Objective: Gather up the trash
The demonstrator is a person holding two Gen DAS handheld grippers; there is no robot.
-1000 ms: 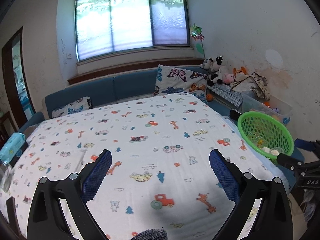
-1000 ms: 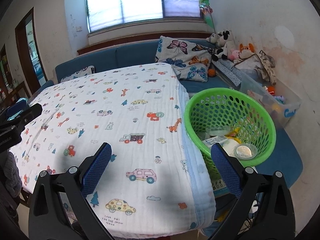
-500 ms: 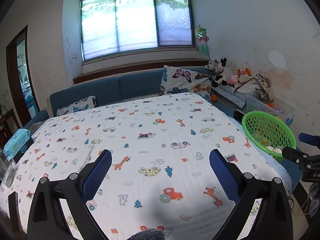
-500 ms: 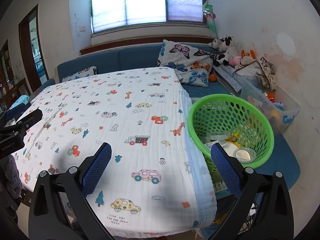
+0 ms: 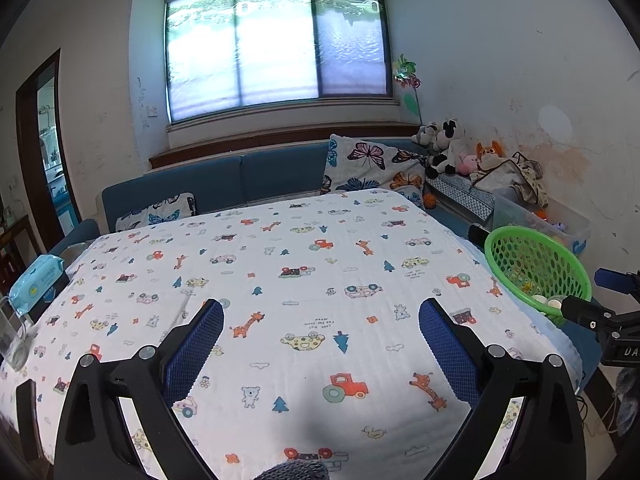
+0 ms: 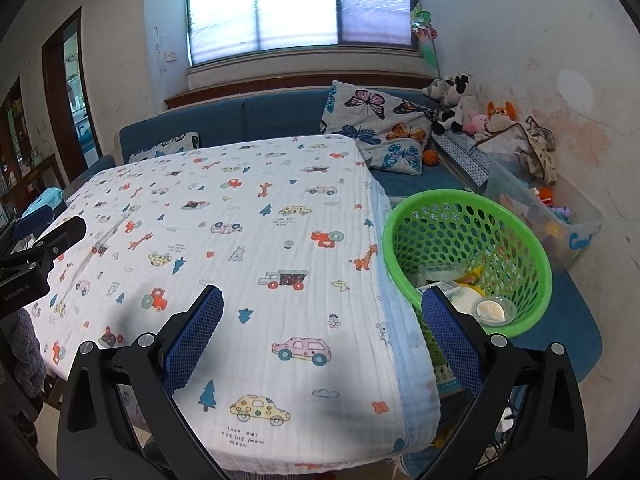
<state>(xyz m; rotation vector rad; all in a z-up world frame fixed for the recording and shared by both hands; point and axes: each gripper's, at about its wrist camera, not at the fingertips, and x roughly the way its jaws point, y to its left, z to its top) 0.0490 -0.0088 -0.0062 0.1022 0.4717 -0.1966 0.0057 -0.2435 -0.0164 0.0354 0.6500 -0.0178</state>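
One round green mesh basket (image 6: 472, 240) with assorted trash inside.

Table (image 5: 320, 420) fully covered by white cartoon-print blanket (image 5: 304, 280). At its left edge: blue wipes pack (image 5: 38, 282) and, nearer, clear glass (image 5: 12, 336).

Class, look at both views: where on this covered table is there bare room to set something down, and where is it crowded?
The patterned cloth lies bare across its middle and far end. Crowded spots: the left edge, with a wipes pack and a glass, and the green basket beside the right edge, holding trash.
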